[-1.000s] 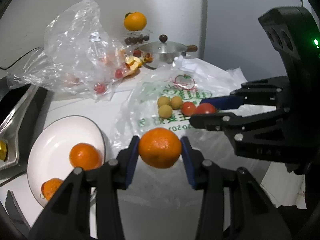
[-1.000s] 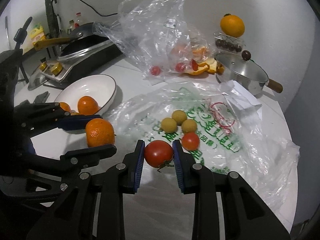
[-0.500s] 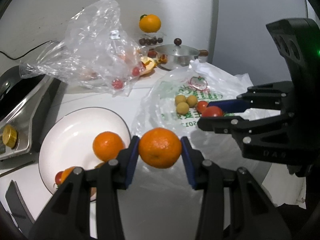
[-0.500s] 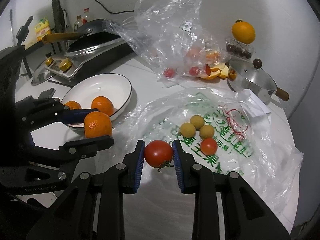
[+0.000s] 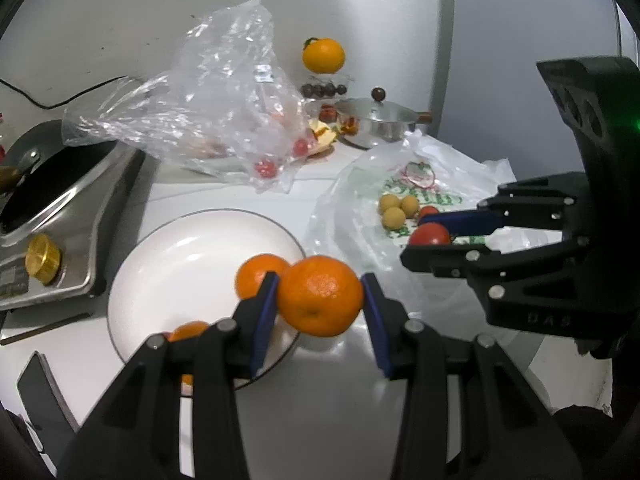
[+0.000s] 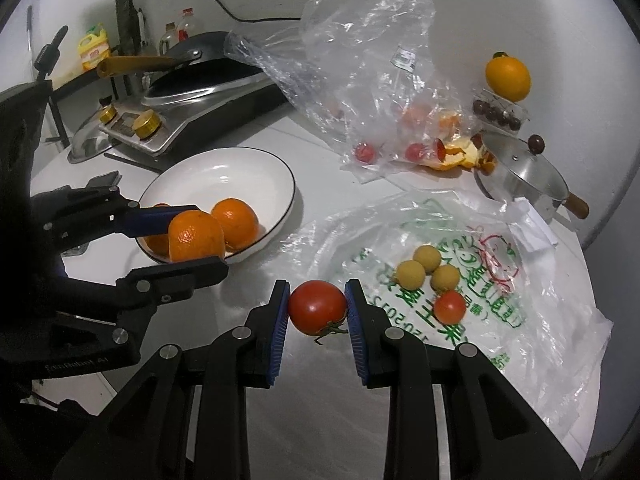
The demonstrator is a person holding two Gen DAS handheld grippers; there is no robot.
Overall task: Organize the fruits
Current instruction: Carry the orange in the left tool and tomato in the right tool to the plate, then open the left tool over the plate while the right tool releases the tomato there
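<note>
Left gripper (image 5: 320, 300) was clamped on a mandarin (image 5: 320, 295), held over the near rim of the white plate (image 5: 180, 248). Two mandarins (image 6: 236, 222) already sat in it. Right gripper (image 6: 317, 312) was clamped on a tomato (image 6: 317, 311) above the surface. Left to sort: three longans (image 6: 428, 268) and a small tomato (image 6: 450, 306) ahead-right on the printed bag (image 6: 520, 320).

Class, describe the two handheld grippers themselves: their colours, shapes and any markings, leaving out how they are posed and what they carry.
Both the left gripper and the right gripper are matte black, angular linkages dotted with silver rivets. Each finger ends in a ribbed blue pad. The right one's body shows a green light and faint embossed letters; the left one's carries small white lettering, too blurred to read. No cables or sleeves show.
</note>
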